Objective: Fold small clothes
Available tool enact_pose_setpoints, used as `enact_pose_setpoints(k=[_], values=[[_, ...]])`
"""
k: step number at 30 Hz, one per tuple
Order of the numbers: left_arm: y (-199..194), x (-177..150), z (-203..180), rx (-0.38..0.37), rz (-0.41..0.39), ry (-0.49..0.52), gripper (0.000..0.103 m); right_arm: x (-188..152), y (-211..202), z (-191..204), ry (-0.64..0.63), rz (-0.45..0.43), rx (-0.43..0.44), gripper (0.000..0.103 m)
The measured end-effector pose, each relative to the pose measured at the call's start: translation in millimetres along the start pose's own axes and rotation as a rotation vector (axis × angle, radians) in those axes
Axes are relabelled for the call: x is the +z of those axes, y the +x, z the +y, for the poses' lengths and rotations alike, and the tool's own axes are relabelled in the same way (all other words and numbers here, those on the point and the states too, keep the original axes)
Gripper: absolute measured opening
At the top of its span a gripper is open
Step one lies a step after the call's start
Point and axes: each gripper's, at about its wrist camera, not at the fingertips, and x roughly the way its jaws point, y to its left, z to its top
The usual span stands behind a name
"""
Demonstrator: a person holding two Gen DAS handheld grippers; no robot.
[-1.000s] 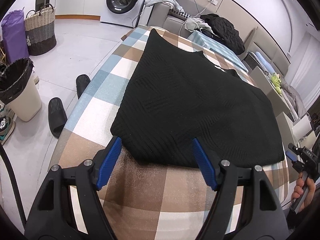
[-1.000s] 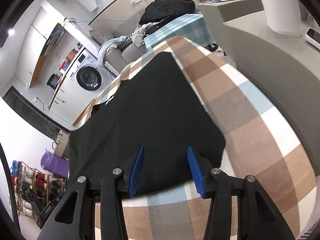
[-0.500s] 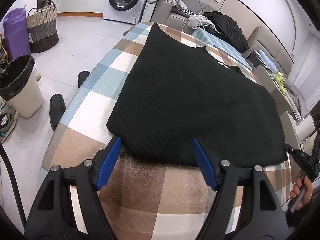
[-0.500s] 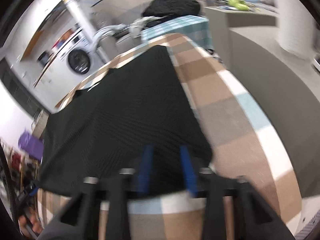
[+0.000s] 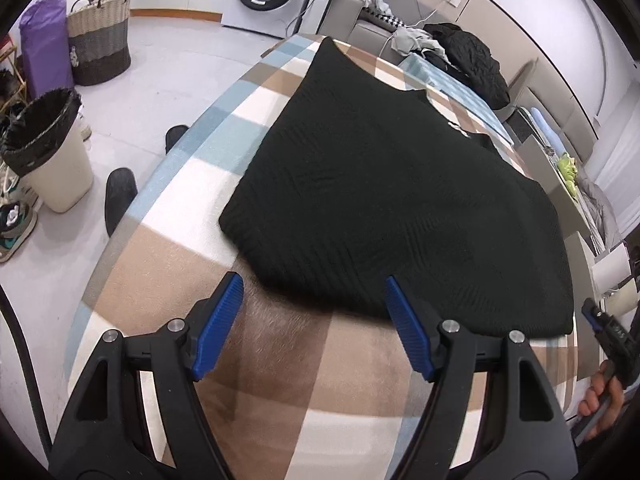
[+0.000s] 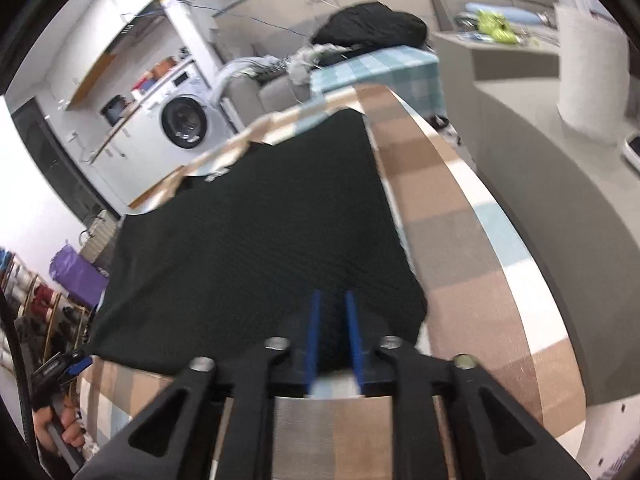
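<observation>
A black knit sweater (image 5: 380, 200) lies flat on the checked tablecloth (image 5: 280, 380). My left gripper (image 5: 314, 320) stands open at the sweater's near hem, and the cloth edge reaches just between its blue pads without touching them. In the right wrist view the same sweater (image 6: 260, 240) fills the table (image 6: 460, 240). My right gripper (image 6: 331, 320) has its pads close together over the near right part of the hem. Its jaws are opening, with black cloth between them and a small gap left. Each gripper shows at the edge of the other's view, the right gripper (image 5: 604, 324) and the left gripper (image 6: 68, 364).
Beside the table on the floor are a bin with a black liner (image 5: 44, 152), a woven basket (image 5: 100, 40) and dark slippers (image 5: 120, 196). A sofa with piled clothes (image 5: 460, 52) sits beyond the far end. A grey counter (image 6: 540, 160) carries a paper roll (image 6: 592, 72).
The right gripper's pads came from wide apart to nearly together around the hem, and its view rolled. The left gripper stayed open at the hem.
</observation>
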Motion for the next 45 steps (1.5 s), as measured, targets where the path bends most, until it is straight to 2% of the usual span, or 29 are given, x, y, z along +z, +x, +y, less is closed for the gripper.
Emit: enact_pose_setpoints(k=[4, 7, 9, 11, 12, 13, 14, 16, 20, 24, 26, 27, 29, 32, 36, 41, 45], values=[[12, 5, -7, 0.032, -0.005, 0.005, 0.071, 7, 1, 21, -0.058, -0.019, 0.048, 0.04], [21, 9, -12, 0.041, -0.017, 0.008, 0.07, 10, 7, 36, -0.101, -0.013, 0.056, 0.04], [26, 13, -14, 0.056, -0.043, 0.008, 0.058, 9, 13, 42, -0.102, -0.004, 0.071, 0.041], [31, 18, -14, 0.076, -0.06, 0.015, 0.037, 8, 20, 48, -0.113, 0.009, 0.072, 0.041], [33, 20, -14, 0.063, -0.068, 0.014, 0.031, 7, 24, 51, -0.117, 0.013, 0.075, 0.041], [33, 22, -14, 0.045, -0.083, 0.009, 0.017, 6, 29, 54, -0.119, 0.021, 0.082, 0.041], [33, 23, -14, 0.03, -0.094, 0.012, 0.013, 5, 32, 56, -0.117, 0.028, 0.086, 0.041], [30, 25, -15, 0.016, -0.119, 0.013, 0.01, 3, 40, 61, -0.115, 0.043, 0.089, 0.041], [15, 23, -12, -0.007, -0.145, 0.008, 0.008, 0, 44, 69, -0.123, 0.05, 0.098, 0.041], [12, 16, -3, -0.032, -0.118, -0.018, 0.009, -3, 46, 68, -0.124, 0.058, 0.1, 0.041], [14, 15, -1, -0.024, -0.108, -0.028, 0.013, -4, 48, 65, -0.117, 0.065, 0.101, 0.041], [15, 15, -1, -0.019, -0.106, -0.037, 0.017, -4, 49, 64, -0.115, 0.068, 0.101, 0.041], [16, 14, -2, 0.013, -0.102, -0.043, 0.038, -4, 51, 63, -0.115, 0.073, 0.105, 0.041], [16, 12, 0, -0.009, -0.117, -0.058, 0.051, -3, 50, 63, -0.122, 0.071, 0.11, 0.041], [22, 17, 5, 0.052, -0.105, -0.061, 0.052, -2, 49, 62, -0.121, 0.069, 0.108, 0.041], [14, 15, 24, 0.076, -0.13, -0.089, 0.052, -3, 49, 60, -0.112, 0.072, 0.099, 0.041], [3, 11, 37, 0.208, -0.151, -0.083, 0.052, -4, 52, 64, -0.116, 0.082, 0.1, 0.042]])
